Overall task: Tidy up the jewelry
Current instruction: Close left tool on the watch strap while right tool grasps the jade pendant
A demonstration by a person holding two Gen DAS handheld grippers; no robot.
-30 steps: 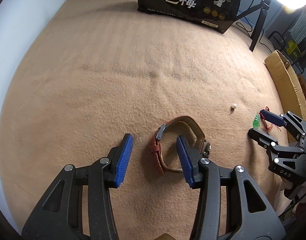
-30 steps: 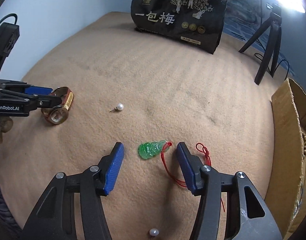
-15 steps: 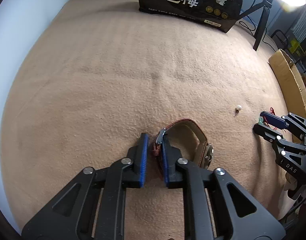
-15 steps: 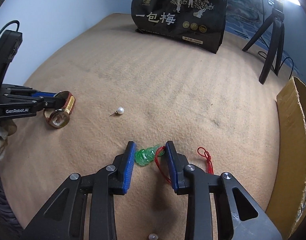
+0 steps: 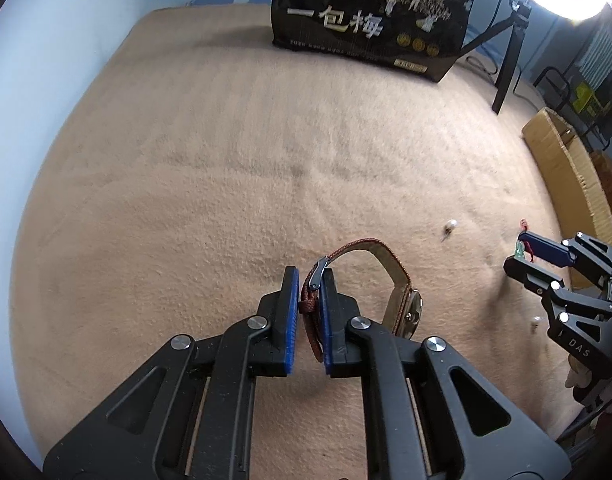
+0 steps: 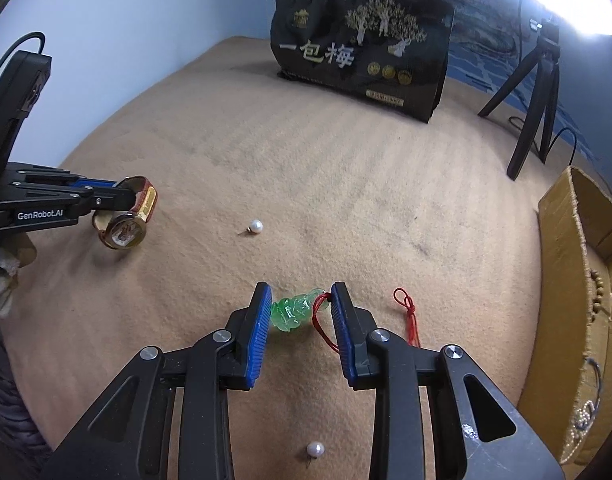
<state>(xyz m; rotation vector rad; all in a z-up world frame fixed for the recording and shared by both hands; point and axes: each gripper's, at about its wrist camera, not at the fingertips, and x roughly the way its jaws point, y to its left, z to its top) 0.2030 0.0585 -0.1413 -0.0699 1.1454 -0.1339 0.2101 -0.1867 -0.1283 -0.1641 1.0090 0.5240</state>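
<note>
Left tool (image 5: 306, 284) clamped on red strap of watch (image 5: 401, 296), dial hanging above tan blanket (image 5: 226, 184); right tool (image 6: 302, 312) closed onto green pendant (image 6: 292, 312), red cord (image 6: 405, 312) trailing beside, pearl earring (image 6: 256, 226) nearby.

My left wrist camera sits low and close over the tan fleece blanket (image 5: 226, 184), facing the black printed snack bag (image 5: 369, 28). My right wrist camera looks the same way from further right. Both share the bag, the black tripod (image 6: 533, 84) and the brown cardboard box (image 6: 565, 264).
</note>
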